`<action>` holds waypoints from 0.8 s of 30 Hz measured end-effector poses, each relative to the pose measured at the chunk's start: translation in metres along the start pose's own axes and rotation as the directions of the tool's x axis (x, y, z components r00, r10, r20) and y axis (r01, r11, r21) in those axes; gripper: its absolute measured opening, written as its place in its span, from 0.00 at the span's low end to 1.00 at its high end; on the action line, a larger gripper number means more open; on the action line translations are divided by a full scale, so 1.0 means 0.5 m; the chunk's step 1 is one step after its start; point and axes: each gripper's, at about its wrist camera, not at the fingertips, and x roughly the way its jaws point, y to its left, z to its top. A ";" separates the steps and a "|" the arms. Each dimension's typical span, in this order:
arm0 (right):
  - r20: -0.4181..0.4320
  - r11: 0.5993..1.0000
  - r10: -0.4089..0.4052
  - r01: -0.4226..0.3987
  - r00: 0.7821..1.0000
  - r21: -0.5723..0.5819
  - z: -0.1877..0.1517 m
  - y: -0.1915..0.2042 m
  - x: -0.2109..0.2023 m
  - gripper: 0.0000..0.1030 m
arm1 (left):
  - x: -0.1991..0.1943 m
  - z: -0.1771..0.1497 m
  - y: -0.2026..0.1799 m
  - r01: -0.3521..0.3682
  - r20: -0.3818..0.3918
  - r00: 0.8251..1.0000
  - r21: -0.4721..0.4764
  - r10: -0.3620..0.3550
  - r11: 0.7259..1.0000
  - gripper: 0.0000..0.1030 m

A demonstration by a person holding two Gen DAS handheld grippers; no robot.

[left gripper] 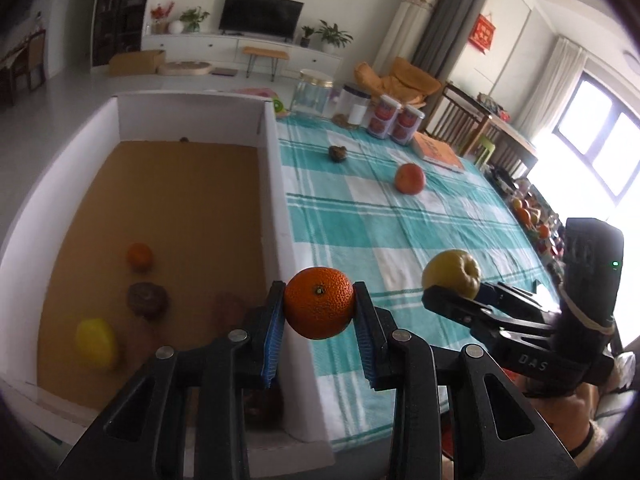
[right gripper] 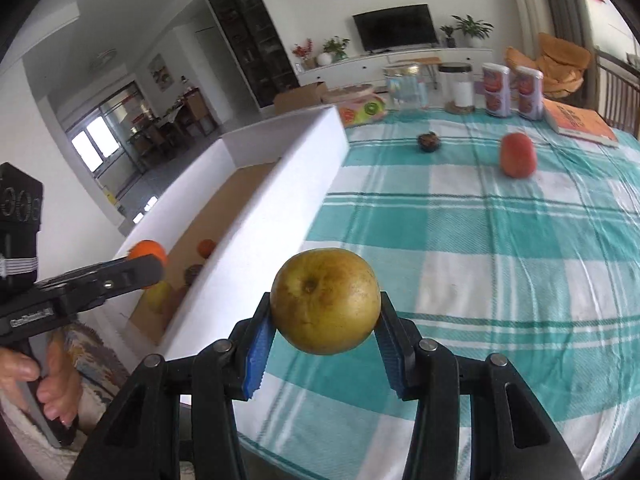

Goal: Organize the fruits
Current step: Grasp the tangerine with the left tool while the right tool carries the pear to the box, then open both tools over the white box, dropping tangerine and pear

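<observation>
My left gripper [left gripper: 319,294] is shut on an orange [left gripper: 319,312], held in the air over the near right wall of a white box [left gripper: 276,200] with a brown floor. Inside the box lie a small orange [left gripper: 139,257], a dark fruit [left gripper: 147,300] and a yellow fruit [left gripper: 96,342]. My right gripper [right gripper: 325,307] is shut on a yellow-green pear [right gripper: 325,292] above the checked cloth, just right of the box [right gripper: 280,184]. On the cloth farther off sit a red fruit [right gripper: 518,155] and a small dark fruit [right gripper: 429,142].
At the table's far edge stand two glass jars [left gripper: 312,94], two cans [left gripper: 394,120] and an orange book [left gripper: 438,152]. The teal checked cloth [right gripper: 500,260] covers the table. A person's hand [right gripper: 24,376] grips the left tool's handle.
</observation>
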 end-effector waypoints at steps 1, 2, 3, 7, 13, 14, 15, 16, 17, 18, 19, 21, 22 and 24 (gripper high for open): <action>-0.007 0.999 0.025 -0.025 1.000 -0.033 0.012 0.034 0.007 0.46 | -0.004 0.002 0.022 -0.023 0.009 1.000 -0.023 0.023 0.999 0.33; -0.021 0.997 0.046 -0.047 0.999 -0.066 0.022 0.067 0.015 0.47 | -0.008 0.004 0.044 -0.046 0.016 0.999 -0.046 0.046 0.998 0.33; -0.037 0.993 0.065 -0.069 0.997 -0.094 0.030 0.098 0.024 0.47 | -0.011 0.005 0.065 -0.068 0.022 0.997 -0.070 0.070 0.995 0.33; -0.124 0.974 0.134 -0.154 0.983 -0.167 0.038 0.196 0.081 0.47 | -0.017 0.001 0.143 -0.165 0.019 0.985 -0.144 0.170 0.976 0.33; -0.246 0.950 0.130 -0.191 0.960 -0.246 0.017 0.281 0.179 0.47 | -0.009 -0.019 0.233 -0.312 -0.029 0.950 -0.204 0.312 0.928 0.33; -0.260 0.948 0.124 -0.192 0.958 -0.255 0.013 0.289 0.192 0.47 | -0.005 -0.023 0.242 -0.323 -0.038 0.946 -0.212 0.323 0.922 0.33; -0.273 0.945 0.118 -0.192 0.955 -0.264 0.009 0.295 0.205 0.47 | -0.001 -0.027 0.248 -0.336 -0.046 0.941 -0.215 0.334 0.917 0.34; -0.283 0.943 0.111 -0.191 0.953 -0.273 0.006 0.300 0.215 0.47 | 0.004 -0.030 0.253 -0.349 -0.053 0.937 -0.217 0.346 0.912 0.34; -0.291 0.941 0.101 -0.187 0.951 -0.283 0.003 0.305 0.225 0.47 | 0.006 -0.032 0.257 -0.366 -0.057 0.930 -0.217 0.362 0.905 0.37; -0.295 0.940 0.086 -0.176 0.952 -0.293 0.001 0.305 0.231 0.47 | 0.007 -0.033 0.258 -0.381 -0.057 0.924 -0.218 0.378 0.899 0.41; -0.296 0.938 0.071 -0.164 0.952 -0.304 0.000 0.309 0.235 0.48 | 0.007 -0.032 0.259 -0.394 -0.055 0.918 -0.220 0.392 0.893 0.56; -0.263 0.938 0.073 -0.156 0.962 -0.309 0.005 0.308 0.226 0.63 | 0.001 -0.030 0.256 -0.418 -0.030 0.906 -0.231 0.423 0.879 0.81; -0.240 0.940 0.080 -0.153 0.967 -0.305 0.010 0.302 0.215 0.68 | -0.004 -0.029 0.251 -0.425 -0.009 0.900 -0.237 0.436 0.873 0.83; -0.186 0.947 0.095 -0.146 0.978 -0.285 0.024 0.283 0.184 0.74 | -0.010 -0.023 0.245 -0.427 0.017 0.897 -0.233 0.442 0.874 0.83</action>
